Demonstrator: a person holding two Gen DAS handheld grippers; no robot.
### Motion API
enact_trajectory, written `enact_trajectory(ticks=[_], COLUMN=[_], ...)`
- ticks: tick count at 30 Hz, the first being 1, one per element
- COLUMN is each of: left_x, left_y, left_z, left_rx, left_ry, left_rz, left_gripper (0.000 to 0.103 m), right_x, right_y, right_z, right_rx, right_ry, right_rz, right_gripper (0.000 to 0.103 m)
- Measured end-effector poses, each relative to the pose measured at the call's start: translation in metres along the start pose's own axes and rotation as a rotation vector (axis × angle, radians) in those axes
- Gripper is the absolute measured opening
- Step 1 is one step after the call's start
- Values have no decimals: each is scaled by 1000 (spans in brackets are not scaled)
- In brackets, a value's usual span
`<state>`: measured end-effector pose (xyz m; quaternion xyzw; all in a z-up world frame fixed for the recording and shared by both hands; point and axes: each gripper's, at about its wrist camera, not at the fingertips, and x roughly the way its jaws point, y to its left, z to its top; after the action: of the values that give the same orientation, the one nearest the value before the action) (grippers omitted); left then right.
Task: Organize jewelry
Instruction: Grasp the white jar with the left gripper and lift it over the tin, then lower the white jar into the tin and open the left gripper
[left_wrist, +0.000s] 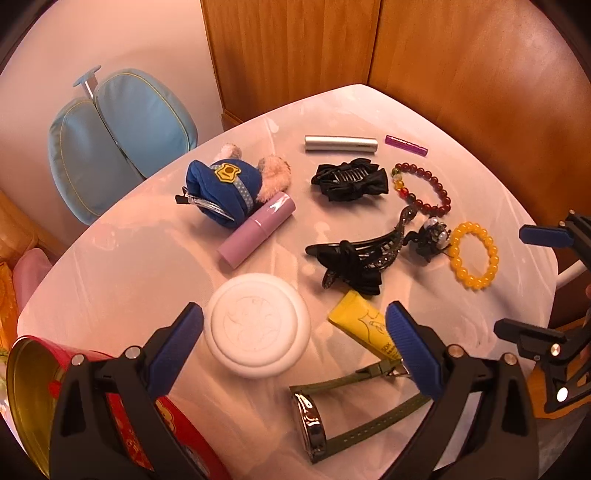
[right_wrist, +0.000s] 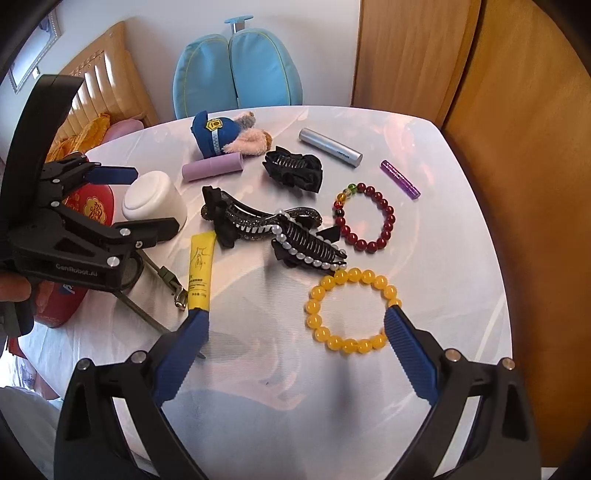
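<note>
While both tongs hang open over the white bench, the only container in sight is a red tin lying on its side at the bench's left edge, its gold inside showing nothing. The left tongs gape above a round white lidded jar and a green-strapped watch. The right tongs spread wide and grip nothing; one ribbed blue finger overlaps the rim of the yellow bead bracelet lying flat on the bench. A second bracelet, of dark red glossy beads, lies just beyond it. Three black hair clips lie mid-bench, one edged with pearls. Three tubes lie farther off: lilac, silver and purple. A yellow squeeze tube and a plush blue pouch complete the spread.
</note>
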<state>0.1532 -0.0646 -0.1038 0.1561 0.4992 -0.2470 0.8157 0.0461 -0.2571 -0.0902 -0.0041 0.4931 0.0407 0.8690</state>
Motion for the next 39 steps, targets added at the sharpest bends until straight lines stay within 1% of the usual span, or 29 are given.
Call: enact_trajectory(ticks=[2, 3, 5, 6, 7, 9, 11, 17, 21, 23, 25, 29, 32, 33, 37, 39], left_x=[3, 5, 10, 12, 13, 11, 10, -18, -56, -79, -104, -151, -176, -181, -189, -186], left_y=[1, 1, 0, 0, 1, 6, 5, 0, -7, -3, 5, 27, 48, 58, 106, 132], left_z=[4, 4, 4, 3, 4, 4, 4, 1, 1, -2, -10, -44, -77, -88, -129, -146], left_rx=[-4, -2, 23, 40, 44, 16, 23, -17, -12, -52, -110, -204, -253, -276, -367, -391], left_ry=[3, 4, 21, 21, 17, 15, 23, -37, -107, -149, -183, -210, -219, -216, -203, -188], left_rz=[-5, -3, 26, 57, 70, 34, 26, 9, 56, 81, 122, 213, 288, 303, 318, 311], left_gripper=[96, 94, 86, 71, 60, 60, 60, 60, 60, 60, 60, 60, 60, 60, 60, 60], right_x=[1, 0, -1, -1, -1, -2, -4, -16, -31, -37, -44, -55, -61, -63, -66, -61], right_y=[1, 1, 0, -1, -1, -1, -1, 2, 9, 15, 25, 58, 97, 112, 172, 203], right_z=[1, 1, 1, 1, 0, -1, -2, -6, -4, -1, 3, 16, 27, 30, 36, 38], right_rx=[-8, -6, 5, 8, 9, 9, 9, -8, -43, -71, -109, -186, -258, -281, -359, -397], right_ry=[2, 0, -2, -2, -2, -2, -3, -29, -77, -102, -130, -181, -215, -222, -240, -239], right_rz=[-9, -11, -9, -10, -13, -15, -17, -11, 13, 35, 72, 170, 234, 249, 307, 298], right_gripper=[97, 97, 97, 97, 97, 97, 97, 97, 97, 97, 97, 97, 97, 97, 97, 97])
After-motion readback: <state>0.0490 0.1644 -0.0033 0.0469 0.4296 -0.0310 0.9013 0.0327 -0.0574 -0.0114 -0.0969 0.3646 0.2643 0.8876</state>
